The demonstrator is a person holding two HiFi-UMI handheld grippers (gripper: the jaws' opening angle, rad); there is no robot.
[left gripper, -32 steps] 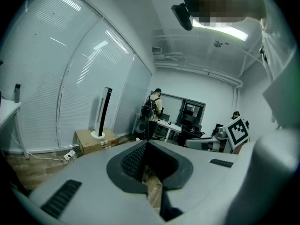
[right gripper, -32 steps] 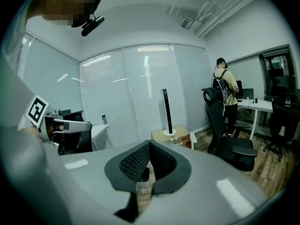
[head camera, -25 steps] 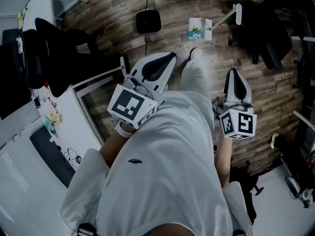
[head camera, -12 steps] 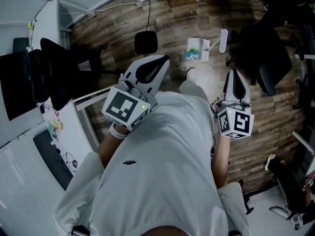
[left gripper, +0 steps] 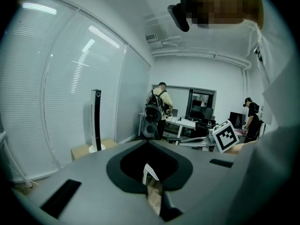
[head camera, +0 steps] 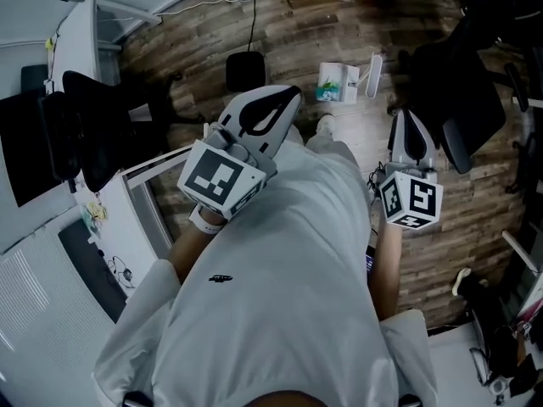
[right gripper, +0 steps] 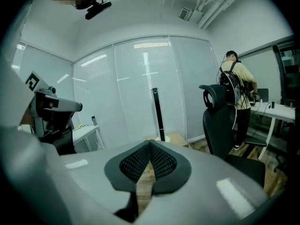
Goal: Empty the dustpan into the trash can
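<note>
On the wooden floor ahead lies a white and teal object (head camera: 338,81) that may be the dustpan, with a white handle (head camera: 374,73) beside it. A black square box (head camera: 246,69) with a cord stands to its left; I cannot tell if it is the trash can. My left gripper (head camera: 288,97) is held out before the person's white shirt, shut and empty. My right gripper (head camera: 406,115) is also shut, with nothing in it. The left gripper view shows the left gripper (left gripper: 149,142) with jaws together, and the right gripper view shows the same of the right gripper (right gripper: 150,143).
Black office chairs stand at the right (head camera: 462,91) and left (head camera: 93,117). A white desk (head camera: 127,227) lies at lower left. Two people stand by desks (left gripper: 160,108) farther off. A tall black chair (right gripper: 224,121) and a slim standing pole (right gripper: 157,114) are near the glass wall.
The person has walked forward: the black box and the white and teal object have slid nearer in the head view. Both grippers travelled along and stay shut.
</note>
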